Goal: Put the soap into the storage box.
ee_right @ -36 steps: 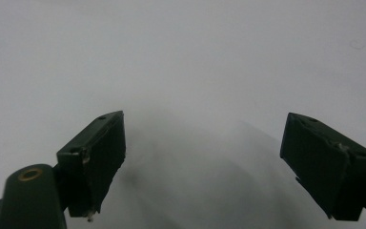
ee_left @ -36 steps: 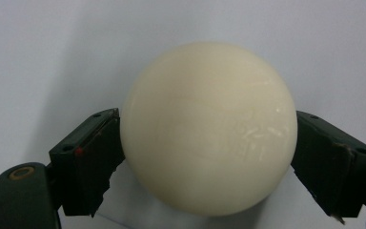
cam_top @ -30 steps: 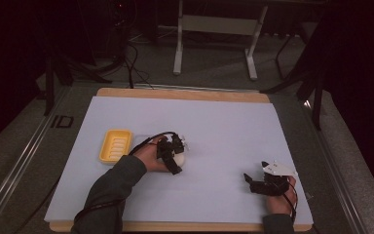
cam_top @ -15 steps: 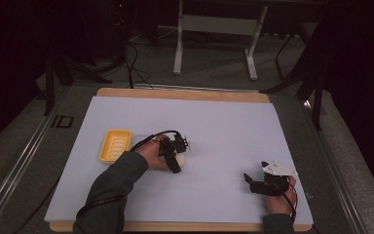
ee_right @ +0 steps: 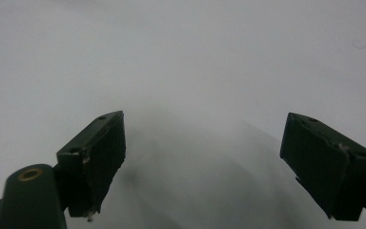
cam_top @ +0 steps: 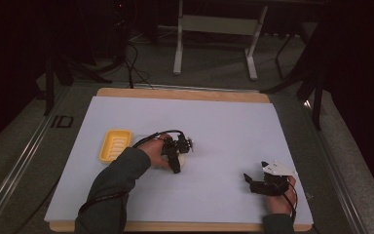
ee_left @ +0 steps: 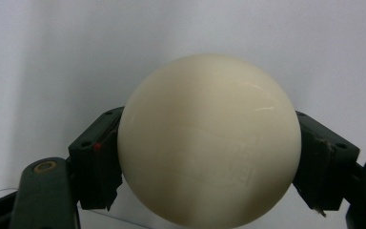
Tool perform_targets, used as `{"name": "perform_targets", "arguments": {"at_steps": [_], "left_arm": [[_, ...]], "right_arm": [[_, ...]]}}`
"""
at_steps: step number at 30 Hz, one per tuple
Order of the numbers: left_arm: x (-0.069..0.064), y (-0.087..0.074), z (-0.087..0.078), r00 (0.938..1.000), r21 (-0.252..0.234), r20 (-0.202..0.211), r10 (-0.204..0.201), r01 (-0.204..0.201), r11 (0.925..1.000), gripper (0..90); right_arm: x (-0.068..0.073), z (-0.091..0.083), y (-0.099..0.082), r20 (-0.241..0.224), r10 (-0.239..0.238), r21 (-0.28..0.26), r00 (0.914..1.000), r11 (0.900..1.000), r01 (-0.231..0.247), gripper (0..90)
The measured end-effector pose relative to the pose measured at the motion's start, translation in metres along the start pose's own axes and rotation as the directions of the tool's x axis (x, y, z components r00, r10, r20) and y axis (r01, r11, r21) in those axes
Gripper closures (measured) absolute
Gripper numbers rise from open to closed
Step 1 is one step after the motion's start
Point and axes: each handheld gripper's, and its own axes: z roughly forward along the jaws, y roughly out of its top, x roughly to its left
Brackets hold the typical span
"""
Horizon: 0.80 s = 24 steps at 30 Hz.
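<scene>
**Clerk:** Item one?

**Checker:** Left gripper — near the middle of the table, a little left of centre. Its jaws have just been closing, and they now press on both flanks of a cream ball, clamped between the pads in the left gripper view.

**Clerk:** Where is the ball, exactly?

**Checker:** In the high view it is a pale patch beneath the gripper's head, at the white table cover. Whether it rests on the sheet or hangs just clear of it, I cannot tell.

**Clerk:** Item two?

**Checker:** Yellow ridged tray — flat on the cover, just beside the left hand, on its outer side. Apart from the ball.

**Clerk:** Item three?

**Checker:** Right gripper — near the front right corner, well apart from the left one, grey three-cornered plate on top. Its jaws stand wide apart over bare white sheet in the right gripper view, with nothing between them.

**Clerk:** Surroundings?

**Checker:** Wooden table edge at the far side; dark floor and a metal stand beyond.
</scene>
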Motion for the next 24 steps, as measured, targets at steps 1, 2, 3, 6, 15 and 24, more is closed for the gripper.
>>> {"name": "perform_targets", "arguments": {"at_steps": [1,2,3,6,15,24], "left_arm": [[0.0,0.0,0.0,1.0,0.0,0.0,0.0,0.0,1.0,23.0],[0.0002,0.0005,-0.0001,1.0,0.004,-0.001,0.008,-0.008,1.0,23.0],[0.0007,0.0002,0.0002,1.0,0.001,0.005,0.007,-0.007,1.0,23.0],[0.0022,-0.0007,0.0008,0.9998,-0.003,0.018,0.002,-0.002,1.0,22.8],[0.0044,0.0028,0.0015,0.9994,0.029,0.035,0.008,-0.009,0.9995,22.7],[0.0047,0.0063,0.0009,0.9992,0.05,0.034,0.02,-0.021,0.9985,23.4]], "right_arm": [[0.0,0.0,0.0,0.0,0.0,0.0,1.0,1.0,0.0,15.4],[0.0002,0.0,0.0,0.0,0.001,-0.001,1.0,1.0,-0.001,15.4],[0.0001,0.0,0.0,0.0,0.0,0.0,1.0,1.0,0.0,15.4],[0.0001,0.0,0.0,0.0,0.0,0.0,1.0,1.0,0.0,15.3],[0.0001,0.0,0.0,0.0,0.0,0.0,1.0,1.0,0.0,15.4],[0.0001,0.0,0.0,-0.001,0.0,0.0,1.0,1.0,0.0,15.4]]}}
